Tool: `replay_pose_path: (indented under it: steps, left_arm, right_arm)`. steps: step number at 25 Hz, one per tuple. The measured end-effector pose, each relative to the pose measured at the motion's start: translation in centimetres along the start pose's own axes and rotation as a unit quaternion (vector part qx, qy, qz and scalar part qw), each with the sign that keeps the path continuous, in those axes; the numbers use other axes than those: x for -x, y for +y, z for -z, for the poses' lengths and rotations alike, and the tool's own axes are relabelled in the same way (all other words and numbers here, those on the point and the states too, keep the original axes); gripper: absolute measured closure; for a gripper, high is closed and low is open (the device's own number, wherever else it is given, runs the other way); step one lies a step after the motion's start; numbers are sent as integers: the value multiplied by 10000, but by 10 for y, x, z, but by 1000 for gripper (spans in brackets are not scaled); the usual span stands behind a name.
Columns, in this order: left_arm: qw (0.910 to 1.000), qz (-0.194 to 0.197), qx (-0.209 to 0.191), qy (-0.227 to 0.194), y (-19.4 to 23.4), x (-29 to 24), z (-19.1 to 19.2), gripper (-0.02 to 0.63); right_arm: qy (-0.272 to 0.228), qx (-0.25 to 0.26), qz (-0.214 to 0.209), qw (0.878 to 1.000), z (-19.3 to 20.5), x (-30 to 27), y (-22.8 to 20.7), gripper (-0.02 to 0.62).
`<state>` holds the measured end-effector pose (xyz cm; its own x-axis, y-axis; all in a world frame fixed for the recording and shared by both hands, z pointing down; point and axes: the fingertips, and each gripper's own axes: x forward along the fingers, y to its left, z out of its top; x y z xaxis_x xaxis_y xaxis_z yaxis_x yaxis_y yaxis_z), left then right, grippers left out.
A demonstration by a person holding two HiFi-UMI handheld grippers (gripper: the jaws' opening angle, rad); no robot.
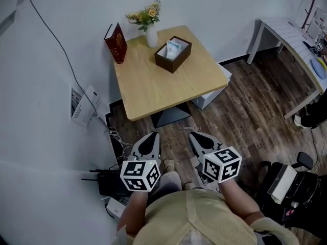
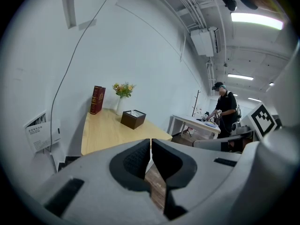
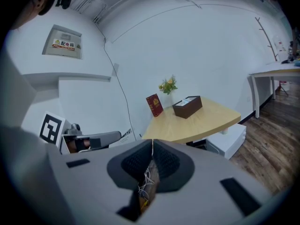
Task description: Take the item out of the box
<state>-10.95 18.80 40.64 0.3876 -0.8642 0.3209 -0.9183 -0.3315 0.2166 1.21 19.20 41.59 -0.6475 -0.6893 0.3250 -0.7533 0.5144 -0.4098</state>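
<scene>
A dark brown box [image 1: 173, 54] stands on the far part of a small wooden table [image 1: 153, 91], with a pale item [image 1: 173, 46] sticking out of its top. The same box [image 2: 133, 119] [image 3: 187, 107] shows small in both gripper views. My left gripper [image 1: 153, 136] and right gripper [image 1: 193, 135] hang side by side over the floor, well short of the table's near edge. Both are shut with nothing between the jaws, whose tips meet in the left gripper view [image 2: 150, 140] and the right gripper view [image 3: 152, 141].
A red book [image 1: 116, 43] and a white vase of flowers [image 1: 149, 24] stand at the table's back edge. A white unit [image 1: 212, 93] sits under its right side. Cables and a router [image 1: 110, 180] lie by the left wall. A white desk [image 1: 294, 40] and a person [image 2: 226, 108] are off right.
</scene>
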Motion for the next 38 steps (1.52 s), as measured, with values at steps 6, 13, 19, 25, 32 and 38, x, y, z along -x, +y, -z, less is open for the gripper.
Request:
replay_pose_path:
  steps: [6, 13, 19, 25, 32, 38]
  left_arm:
    - [10000, 17, 58, 55, 32, -24, -11, 577]
    - [9997, 131, 87, 162, 56, -52, -21, 577]
    - [9995, 209, 108, 198, 81, -69, -30, 577]
    - [9989, 355, 43, 287, 103, -82, -40, 577]
    - [9983, 483, -50, 329, 128, -96, -47, 577]
    - [9980, 532, 13, 347, 139, -106, -49, 577]
  right_arm:
    - [86, 3, -12, 10000, -15, -41, -2, 565]
    - [187, -42, 86, 9998, -27, -79, -8, 565]
    - [264, -15, 142, 9995, -35, -109, -6, 565]
    - [241, 23, 207, 9995, -46, -142, 0, 565]
    - [264, 51, 176, 9995, -54, -181, 8, 565]
    - [305, 118, 197, 9993, -59, -198, 9, 565]
